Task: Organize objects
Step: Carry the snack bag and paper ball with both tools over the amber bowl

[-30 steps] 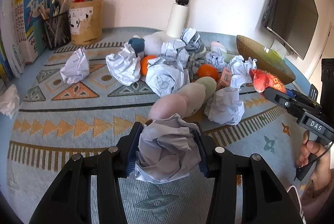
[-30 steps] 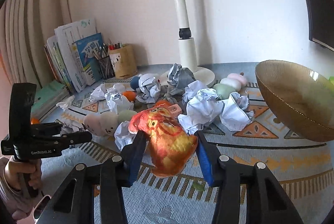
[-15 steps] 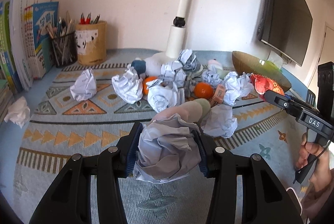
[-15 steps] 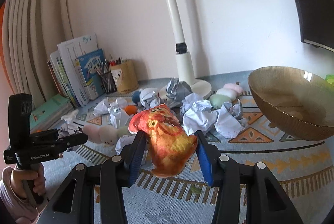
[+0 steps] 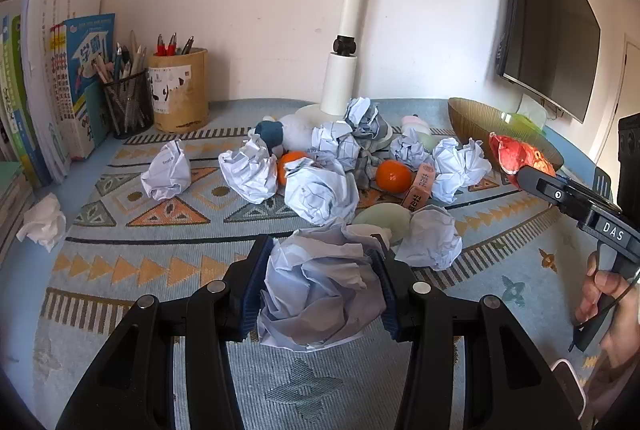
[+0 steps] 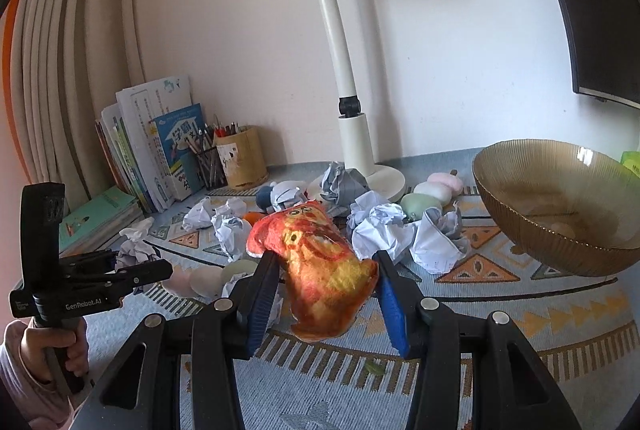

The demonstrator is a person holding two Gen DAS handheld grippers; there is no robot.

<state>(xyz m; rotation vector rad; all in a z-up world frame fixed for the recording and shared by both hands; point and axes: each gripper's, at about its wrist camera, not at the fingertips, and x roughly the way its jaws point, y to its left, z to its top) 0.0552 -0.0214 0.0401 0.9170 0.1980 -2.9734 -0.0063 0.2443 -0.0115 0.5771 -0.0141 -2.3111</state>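
My left gripper (image 5: 322, 254) is shut on a crumpled ball of white paper (image 5: 320, 286), held just above the patterned mat. In the right wrist view the same left gripper (image 6: 132, 270) shows at the left edge, in a person's hand. A red and yellow snack bag (image 6: 324, 270) sits pinched in my right gripper (image 6: 326, 262), which is shut on it above the mat. From the left wrist view, the right gripper (image 5: 536, 181) and its snack bag (image 5: 516, 157) hover in front of the amber glass bowl (image 5: 472, 117).
Several paper balls (image 5: 320, 189), two oranges (image 5: 394, 175), pastel egg-shaped things (image 6: 420, 203) and a small pink box (image 5: 420, 185) clutter the mat's middle. A white lamp (image 6: 356, 145) stands behind them. Pen holders (image 5: 180, 97) and books (image 5: 52, 69) line the left; the bowl (image 6: 540, 250) sits right.
Both grippers have tipped upward a little, so more wall and the lamp head show. Each keeps its hold: paper ball in the left, snack bag in the right.
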